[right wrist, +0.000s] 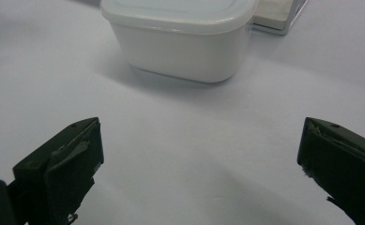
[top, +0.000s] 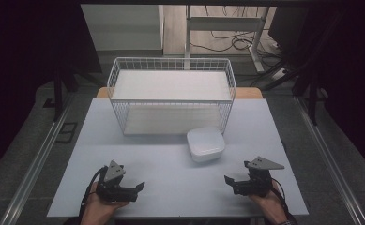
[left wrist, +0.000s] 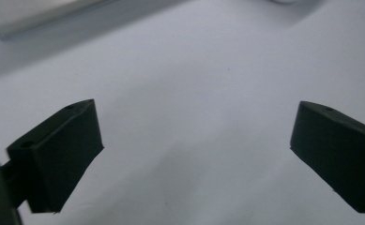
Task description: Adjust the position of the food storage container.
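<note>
A white lidded plastic container (top: 206,144) sits on the pale table (top: 171,164), just in front of the right corner of a white wire basket (top: 171,93). My left gripper (top: 135,190) rests near the front left edge, pointing right, with its jaws wide open over bare tabletop (left wrist: 194,150). At the front right, my right gripper (top: 230,183) points left toward the middle. Its jaws stand open (right wrist: 199,159) with nothing between them. The container (right wrist: 180,42) lies a short way ahead of them, untouched.
The basket has a white board as a liner and takes up the back middle of the table. Its corner (right wrist: 278,18) shows behind the container. Metal rails (top: 34,159) run along both sides of the table. Desk legs and cables (top: 236,42) lie beyond.
</note>
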